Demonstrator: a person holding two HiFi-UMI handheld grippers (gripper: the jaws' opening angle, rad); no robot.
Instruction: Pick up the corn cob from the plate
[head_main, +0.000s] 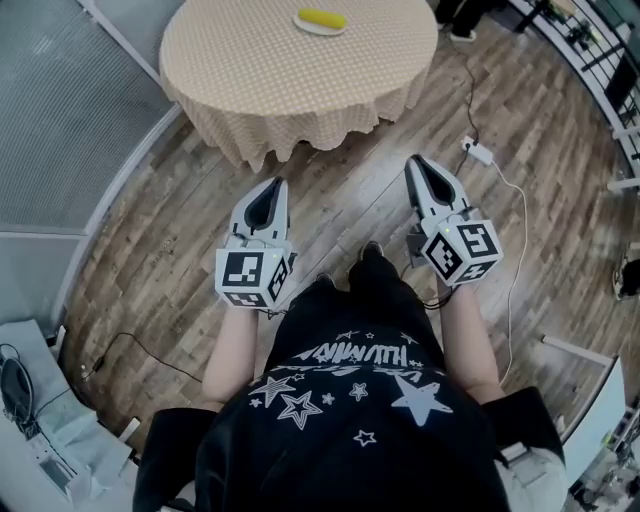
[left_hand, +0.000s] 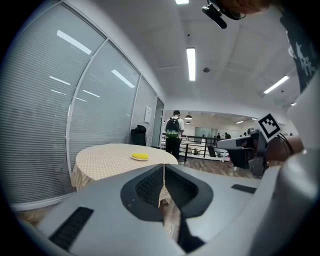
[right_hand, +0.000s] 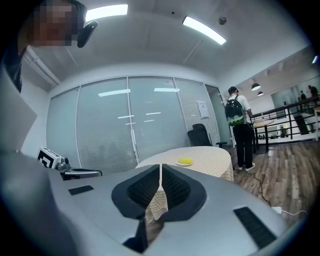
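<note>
Yellow corn cob (head_main: 321, 18) was sitting on its little white plate (head_main: 318, 32), toward the far side of the round table (head_main: 290, 80) with the checked beige cloth. So progress-wise, basically zero: nothing had been picked up yet.

Both claws were on the near side of the table, well apart from it, out over the wood floor and pointing roughly at it. The left gripper (head_main: 272, 186) had its jaws pressed together with only a thin seam between the pads and nothing in them. Same story for the right gripper (head_main: 419, 161): fully closed and empty.

What was left, as I read it, was pretty much the whole job. The person had to walk up to the table, open one claw, get it around the cob and lift it off the plate.

Stuff I couldn't make out:
- The cob was tiny in every view (just a yellow blob, really), so no telling which way it lay for a good grip.
- The far edge of the table was cut off at the top of the head view.
- The cloth hid whatever was under the table.
- The person's own torso blocked the floor on the near side.
</note>
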